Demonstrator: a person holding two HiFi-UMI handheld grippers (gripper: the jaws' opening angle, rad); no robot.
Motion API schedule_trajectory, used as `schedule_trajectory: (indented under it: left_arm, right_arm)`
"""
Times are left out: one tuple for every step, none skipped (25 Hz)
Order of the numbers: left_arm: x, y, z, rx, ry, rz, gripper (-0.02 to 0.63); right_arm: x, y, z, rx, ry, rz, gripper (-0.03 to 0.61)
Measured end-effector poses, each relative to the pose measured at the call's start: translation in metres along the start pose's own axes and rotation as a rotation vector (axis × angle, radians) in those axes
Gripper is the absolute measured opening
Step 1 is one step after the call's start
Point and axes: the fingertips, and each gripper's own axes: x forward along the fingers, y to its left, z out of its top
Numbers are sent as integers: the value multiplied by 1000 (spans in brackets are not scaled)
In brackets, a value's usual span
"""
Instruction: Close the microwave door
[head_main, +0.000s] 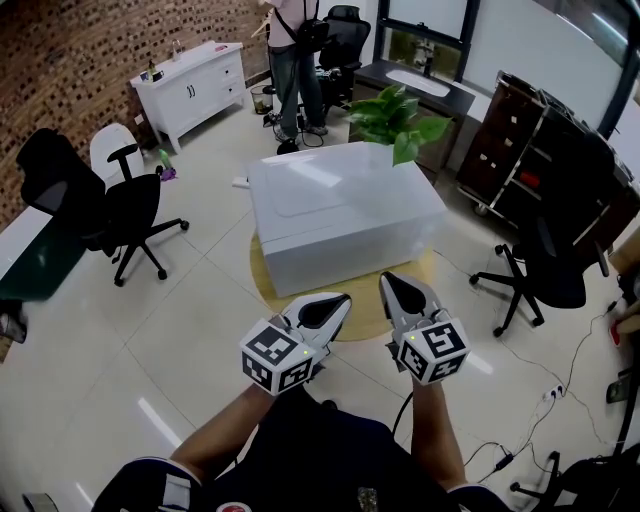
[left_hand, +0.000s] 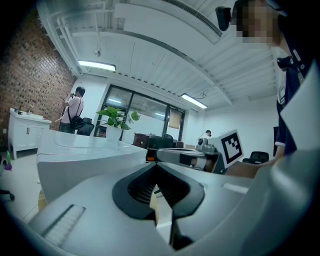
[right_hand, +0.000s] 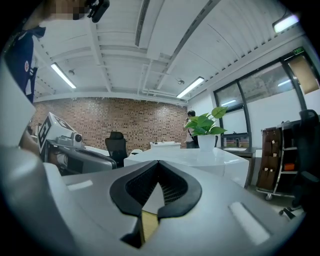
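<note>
A large white box-shaped unit (head_main: 340, 210) stands on a round wooden mat (head_main: 262, 280) on the floor ahead of me. Its near face is plain, and no door or handle shows on it. My left gripper (head_main: 341, 301) and right gripper (head_main: 389, 281) are held side by side just short of its front lower edge, both shut with nothing between the fingers. In the left gripper view the left gripper (left_hand: 156, 165) points past the white unit (left_hand: 85, 150), with the other gripper to its right. From the right gripper (right_hand: 159, 163) the unit's top (right_hand: 200, 157) shows ahead.
A black office chair (head_main: 135, 215) stands at the left and another (head_main: 540, 275) at the right. A potted plant (head_main: 395, 120) sits behind the unit. Farther back are a person (head_main: 292, 60), a white cabinet (head_main: 190, 90) and a dark cart (head_main: 520, 150). Cables (head_main: 530, 400) trail on the floor at right.
</note>
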Motion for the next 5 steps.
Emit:
schedule_trajectory:
  left_arm:
    - [0, 1, 0, -1, 0, 1, 4]
    - [0, 1, 0, -2, 0, 2, 4]
    - [-1, 1, 0, -2, -1, 2, 3]
    - [-1, 2, 0, -2, -1, 3, 4]
    - [-1, 2, 0, -1, -1, 3, 4]
  right_arm:
    - [0, 0, 0, 0, 0, 1, 0]
    - [1, 0, 0, 0, 0, 1, 0]
    - [1, 1, 0, 0, -1, 1, 1]
    - [1, 1, 0, 0, -1, 1, 1]
    - [2, 1, 1, 0, -2, 1, 0]
